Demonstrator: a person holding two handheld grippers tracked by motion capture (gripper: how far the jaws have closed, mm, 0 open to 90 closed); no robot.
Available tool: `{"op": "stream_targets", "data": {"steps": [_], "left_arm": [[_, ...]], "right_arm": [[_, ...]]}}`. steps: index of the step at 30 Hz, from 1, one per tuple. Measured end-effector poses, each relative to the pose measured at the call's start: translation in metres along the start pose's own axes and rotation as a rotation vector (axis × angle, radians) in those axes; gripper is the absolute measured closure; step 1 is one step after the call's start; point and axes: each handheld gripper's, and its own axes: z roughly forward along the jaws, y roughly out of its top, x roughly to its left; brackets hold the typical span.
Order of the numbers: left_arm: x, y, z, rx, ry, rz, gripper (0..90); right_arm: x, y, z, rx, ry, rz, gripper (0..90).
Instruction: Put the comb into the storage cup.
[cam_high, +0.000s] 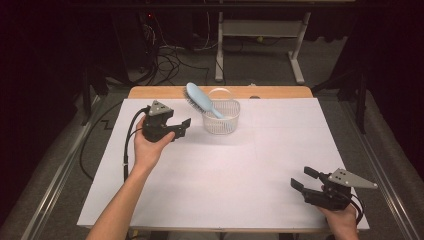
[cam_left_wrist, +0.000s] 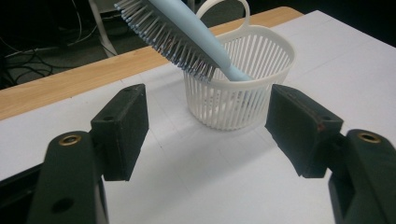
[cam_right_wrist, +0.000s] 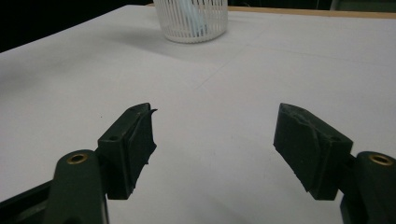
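Left tool open, just beside white basket; blue hairbrush stands tilted in it (handle down, head leaning left). Judgement: close squarely on the brush head, lift straight up. Right tool open, idle, well apart.

You see a smooth, pale blue plastic hairbrush in a white slatted plastic basket; the table looks matt white, its far edge bare wood.
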Motion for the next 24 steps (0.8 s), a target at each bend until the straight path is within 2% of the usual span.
{"op": "stream_targets", "data": {"steps": [24], "left_arm": [[0.0026,-0.0084,-0.0092,-0.009,0.001,-0.006,30.6]], "right_arm": [[-0.0003,0.0000,0.0002,0.002,-0.002,0.002,29.3]]}}
